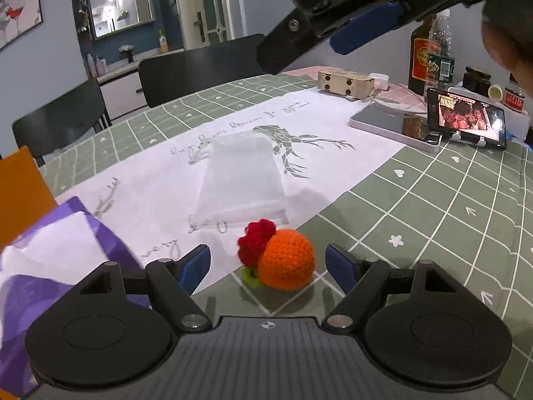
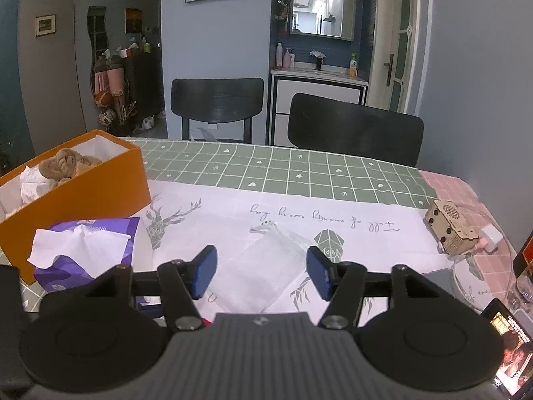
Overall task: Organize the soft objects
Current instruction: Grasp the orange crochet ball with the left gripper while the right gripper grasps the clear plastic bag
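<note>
The left hand-held gripper (image 1: 268, 266) has its blue pads spread wide, one on either side of a crocheted orange ball (image 1: 287, 260) with a red knitted cluster (image 1: 255, 241) at its 10 o'clock; neither pad touches the toy, which sits on the desk (image 1: 449, 206) at the edge of a white printed cloth (image 1: 150, 200). A sheer white pouch (image 1: 241, 183) lies flat on the cloth at 12 o'clock from the toy. The right hand-held gripper (image 2: 261, 271) also stands apart, hovering over the pouch with nothing between its pads. At its 9 o'clock sits a purple tissue pack (image 2: 83, 250), and beyond that an orange box (image 2: 83, 186) holding a brown plush toy (image 2: 66, 163).
</note>
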{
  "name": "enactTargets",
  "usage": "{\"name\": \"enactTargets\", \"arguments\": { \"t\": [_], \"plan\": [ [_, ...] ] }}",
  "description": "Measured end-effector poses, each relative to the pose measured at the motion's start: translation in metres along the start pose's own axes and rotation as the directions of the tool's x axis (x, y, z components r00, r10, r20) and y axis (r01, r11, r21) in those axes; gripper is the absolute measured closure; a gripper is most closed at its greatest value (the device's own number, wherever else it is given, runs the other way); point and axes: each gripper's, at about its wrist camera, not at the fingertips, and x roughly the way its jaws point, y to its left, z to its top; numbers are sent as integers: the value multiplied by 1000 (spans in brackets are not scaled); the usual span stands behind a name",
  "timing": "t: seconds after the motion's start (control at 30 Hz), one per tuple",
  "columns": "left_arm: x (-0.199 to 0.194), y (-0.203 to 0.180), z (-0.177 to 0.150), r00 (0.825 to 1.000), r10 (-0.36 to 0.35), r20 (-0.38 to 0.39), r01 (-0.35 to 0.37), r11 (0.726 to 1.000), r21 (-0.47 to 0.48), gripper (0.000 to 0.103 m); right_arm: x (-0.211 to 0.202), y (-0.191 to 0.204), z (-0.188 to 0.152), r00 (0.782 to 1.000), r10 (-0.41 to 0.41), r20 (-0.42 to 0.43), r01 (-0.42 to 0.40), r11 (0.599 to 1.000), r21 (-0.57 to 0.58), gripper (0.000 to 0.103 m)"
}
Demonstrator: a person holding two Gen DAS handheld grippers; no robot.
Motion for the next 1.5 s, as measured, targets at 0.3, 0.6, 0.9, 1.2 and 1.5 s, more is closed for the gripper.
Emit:
{"name": "enactTargets", "arguments": {
  "t": [0.3, 0.6, 0.9, 1.2, 1.5],
  "plan": [
    [23, 11, -3, 998, -59, -37, 57, 996, -66, 40, 26, 1, -13, 997, -6, -71, 7, 1000, 15, 31],
    [15, 15, -10, 997, -72, -30, 70, 995, -76, 45, 70, -15, -43, 992, -27, -122, 48, 985, 167, 29],
    [-33, 35, -50, 998, -59, -26, 56, 995, -86, 45, 96, 3, -60, 993, -22, -115, 45, 978, 203, 8],
    [-64, 62, -72, 999, -29, -40, 24, 993, -115, 45, 140, 11, -48, 987, -77, -144, 113, 958, 263, 7],
    [-96, 95, -101, 998, 41, -47, -49, 982, -180, 45, 183, 23, -32, 972, -178, -153, 211, 948, 237, 21]
  ]
}}
